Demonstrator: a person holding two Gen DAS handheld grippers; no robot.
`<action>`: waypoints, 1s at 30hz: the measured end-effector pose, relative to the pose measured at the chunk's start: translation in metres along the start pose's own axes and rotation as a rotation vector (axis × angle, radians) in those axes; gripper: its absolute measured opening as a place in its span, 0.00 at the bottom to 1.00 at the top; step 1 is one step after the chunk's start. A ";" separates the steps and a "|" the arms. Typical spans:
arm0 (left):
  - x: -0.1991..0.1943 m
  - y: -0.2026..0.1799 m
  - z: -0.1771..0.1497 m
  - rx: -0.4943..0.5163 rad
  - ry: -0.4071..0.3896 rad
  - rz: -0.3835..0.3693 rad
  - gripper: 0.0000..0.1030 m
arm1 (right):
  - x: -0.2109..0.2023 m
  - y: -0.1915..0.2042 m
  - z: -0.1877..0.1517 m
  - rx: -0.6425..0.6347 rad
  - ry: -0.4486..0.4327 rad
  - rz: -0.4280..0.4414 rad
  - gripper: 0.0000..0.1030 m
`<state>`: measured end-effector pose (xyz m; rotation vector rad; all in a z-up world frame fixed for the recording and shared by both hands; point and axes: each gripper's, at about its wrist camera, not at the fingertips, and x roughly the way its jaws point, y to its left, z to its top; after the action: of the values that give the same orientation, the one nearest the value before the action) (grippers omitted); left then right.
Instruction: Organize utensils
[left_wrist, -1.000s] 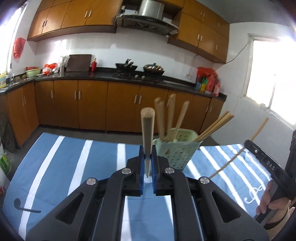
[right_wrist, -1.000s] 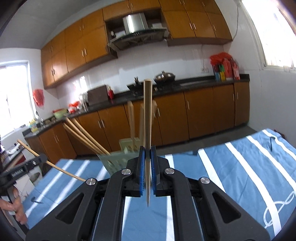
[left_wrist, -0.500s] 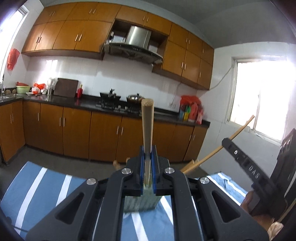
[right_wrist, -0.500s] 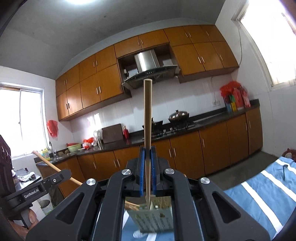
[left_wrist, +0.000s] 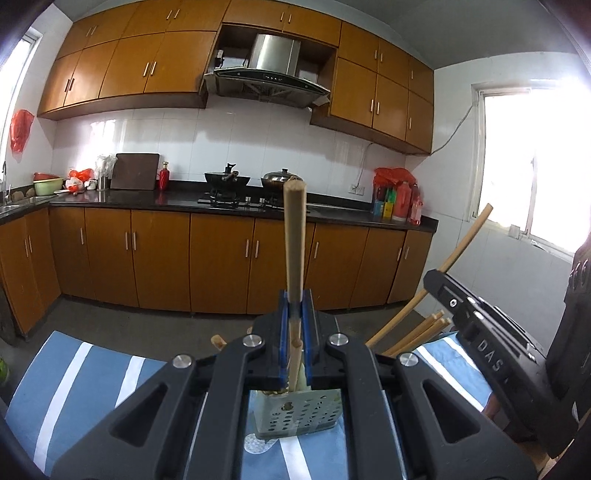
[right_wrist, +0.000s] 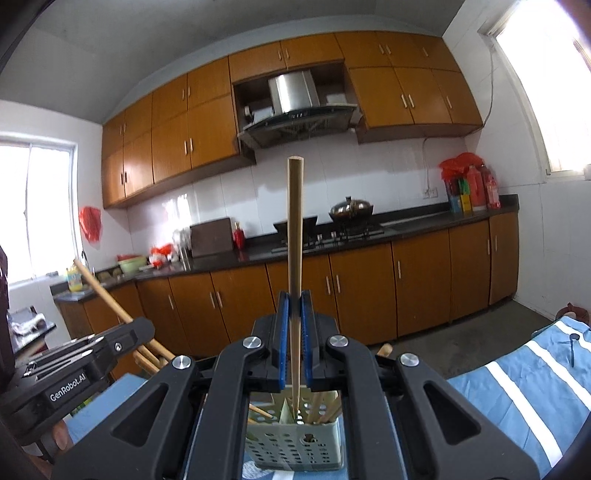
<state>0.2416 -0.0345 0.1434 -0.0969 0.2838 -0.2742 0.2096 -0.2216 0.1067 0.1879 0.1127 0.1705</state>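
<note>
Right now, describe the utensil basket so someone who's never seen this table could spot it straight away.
Start at the blue-and-white striped tablecloth. Just ahead of the two grippers stands the utensil basket, a pale green plastic box. Its walls are full of holes and wooden chopsticks stick out of its top; nothing else on the cloth looks like it.

A pale green perforated holder (right_wrist: 295, 448) stands upright on the blue-and-white striped cloth (right_wrist: 517, 391), well clear of its edges, with several wooden chopsticks (right_wrist: 325, 408) leaning inside it, some tilted out over its rim. One tapered wooden chopstick (right_wrist: 294, 258) stands upright with its thin tip pointing down over the holder's open top. A second, thicker-looking chopstick (left_wrist: 294, 236) stands nearly upright above the same holder (left_wrist: 295, 415).
</note>
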 end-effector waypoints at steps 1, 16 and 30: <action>0.003 0.000 -0.001 0.003 0.001 0.000 0.07 | 0.001 0.001 -0.001 -0.005 0.007 -0.001 0.07; -0.035 0.030 -0.004 -0.058 -0.048 0.035 0.45 | -0.039 -0.003 0.004 -0.009 0.005 -0.009 0.48; -0.143 0.027 -0.090 0.114 -0.037 0.278 0.96 | -0.115 0.015 -0.052 -0.074 0.129 -0.085 0.98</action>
<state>0.0905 0.0261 0.0910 0.0505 0.2414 -0.0119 0.0883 -0.2181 0.0695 0.0979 0.2425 0.1014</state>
